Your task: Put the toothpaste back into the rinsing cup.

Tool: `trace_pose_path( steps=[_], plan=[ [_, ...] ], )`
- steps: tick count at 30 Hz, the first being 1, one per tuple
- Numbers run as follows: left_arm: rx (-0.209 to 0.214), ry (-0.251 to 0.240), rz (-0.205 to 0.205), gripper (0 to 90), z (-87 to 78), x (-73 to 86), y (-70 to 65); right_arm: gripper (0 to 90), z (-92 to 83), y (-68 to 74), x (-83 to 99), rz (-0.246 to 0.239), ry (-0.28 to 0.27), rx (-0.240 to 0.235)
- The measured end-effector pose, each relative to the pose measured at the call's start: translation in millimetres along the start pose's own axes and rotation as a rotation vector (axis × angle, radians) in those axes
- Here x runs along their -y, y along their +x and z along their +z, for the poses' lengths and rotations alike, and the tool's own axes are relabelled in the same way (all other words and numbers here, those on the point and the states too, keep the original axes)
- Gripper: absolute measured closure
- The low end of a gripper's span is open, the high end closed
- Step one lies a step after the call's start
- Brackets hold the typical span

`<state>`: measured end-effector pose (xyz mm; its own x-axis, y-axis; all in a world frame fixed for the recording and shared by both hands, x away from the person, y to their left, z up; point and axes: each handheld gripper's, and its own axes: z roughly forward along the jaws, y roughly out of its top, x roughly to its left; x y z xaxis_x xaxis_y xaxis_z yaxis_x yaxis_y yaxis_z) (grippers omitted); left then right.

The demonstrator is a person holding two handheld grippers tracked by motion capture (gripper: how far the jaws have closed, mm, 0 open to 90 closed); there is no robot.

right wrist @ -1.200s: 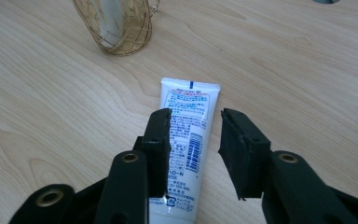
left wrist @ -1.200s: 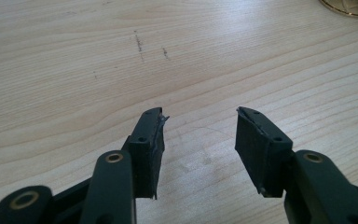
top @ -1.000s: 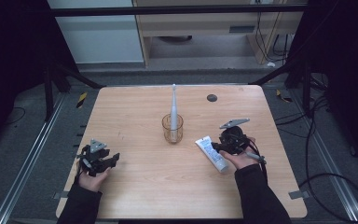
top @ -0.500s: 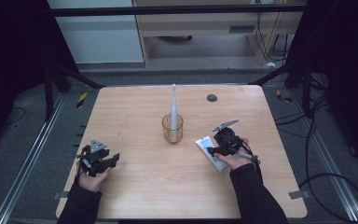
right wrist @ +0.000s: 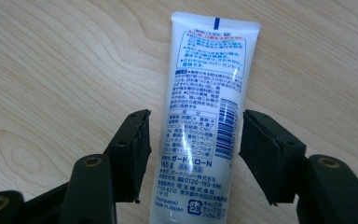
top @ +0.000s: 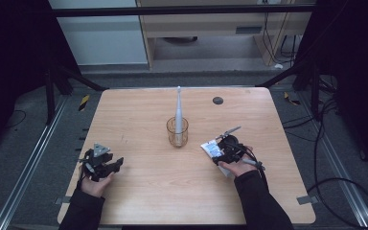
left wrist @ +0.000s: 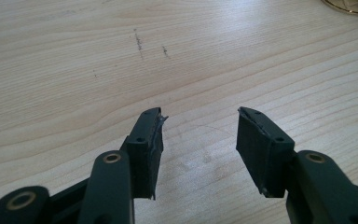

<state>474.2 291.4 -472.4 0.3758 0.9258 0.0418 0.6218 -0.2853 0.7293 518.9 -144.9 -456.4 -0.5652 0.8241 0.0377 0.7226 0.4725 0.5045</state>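
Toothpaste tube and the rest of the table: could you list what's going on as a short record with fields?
Tube: white toothpaste tube flat on the wooden table
Right gripper: open, jaws have just been opening, straddling the tube, gaps on both sides
Left gripper: open, nothing between the jaws
Cup: clear, mid-table, toothbrush standing in it

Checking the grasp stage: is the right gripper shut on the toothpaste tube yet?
No, open: the right gripper straddles the flat-lying toothpaste tube, a gap at each pad; its jaws have just been opening.
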Motion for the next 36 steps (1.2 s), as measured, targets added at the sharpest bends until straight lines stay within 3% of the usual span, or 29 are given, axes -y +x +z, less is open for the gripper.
trace_pose_path(
  steps=[28, 32, 36],
  plan=[
    [0.005, 0.003, 0.001, 49.9, 0.8, 0.0, -0.2, 42.9, 21.2, -4.3, -0.3, 0.036, 0.094, -0.007],
    [0.004, 0.003, 0.002, 49.9, 0.8, 0.0, -0.9, 46.6, 20.8, -2.2, -1.3, 0.036, 0.105, 0.005],
    [0.004, 0.003, 0.002, 49.9, 0.8, -0.2, -1.1, 58.4, 17.5, 0.4, -2.9, 0.035, 0.109, 0.019]
  ],
)
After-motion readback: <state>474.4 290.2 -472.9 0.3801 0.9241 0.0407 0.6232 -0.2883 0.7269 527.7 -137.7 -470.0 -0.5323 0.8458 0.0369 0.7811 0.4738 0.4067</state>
